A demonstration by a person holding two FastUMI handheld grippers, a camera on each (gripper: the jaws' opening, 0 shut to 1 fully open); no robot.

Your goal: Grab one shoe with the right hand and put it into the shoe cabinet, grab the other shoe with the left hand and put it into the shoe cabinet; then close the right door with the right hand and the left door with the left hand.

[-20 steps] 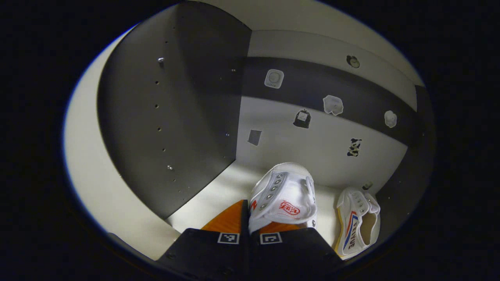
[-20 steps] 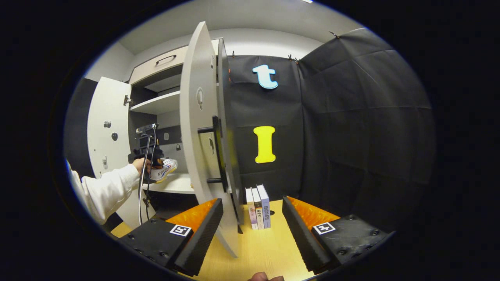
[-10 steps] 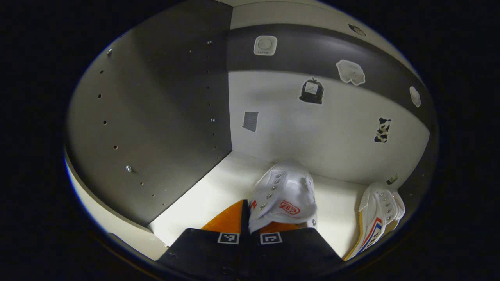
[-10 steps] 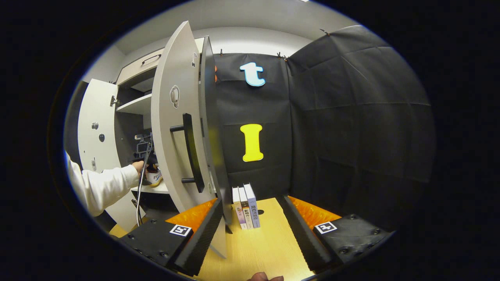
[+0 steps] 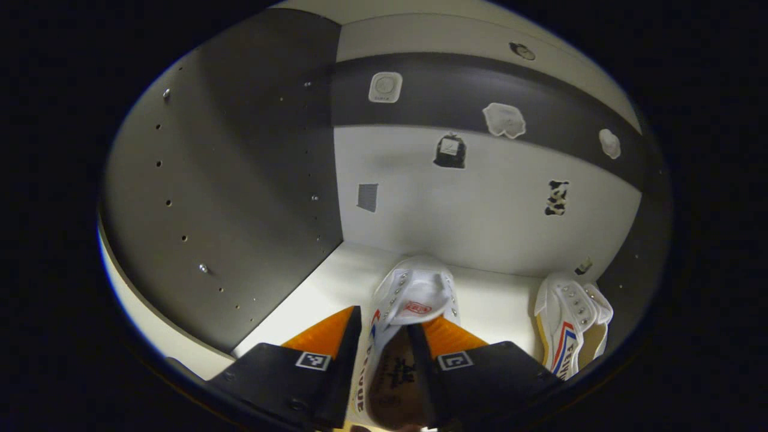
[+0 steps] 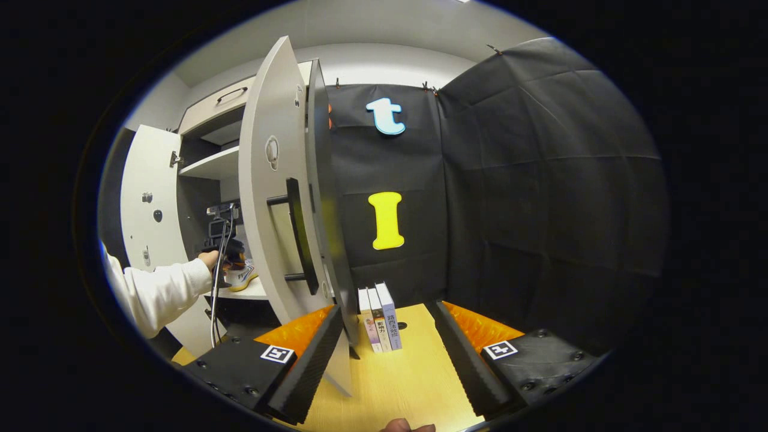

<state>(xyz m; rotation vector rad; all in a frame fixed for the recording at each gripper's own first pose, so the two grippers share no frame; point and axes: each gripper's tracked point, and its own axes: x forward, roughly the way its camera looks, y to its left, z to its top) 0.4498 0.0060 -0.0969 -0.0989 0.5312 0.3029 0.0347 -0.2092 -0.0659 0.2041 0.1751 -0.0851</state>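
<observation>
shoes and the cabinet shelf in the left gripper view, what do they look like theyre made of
Shoe between the left gripper fingers: likely white canvas, going by the matte upper and metal eyelets. The second shoe at the right looks the same, with a yellowish, probably rubber, sole edge. Shelf: smooth white board, probably laminate, with a faint sheen.

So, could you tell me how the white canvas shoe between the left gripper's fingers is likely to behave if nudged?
The shoe looks like soft canvas, so its sides would probably flex. It seems light for its size, and its flat sole suggests it would slide along the shelf rather than roll.
</observation>
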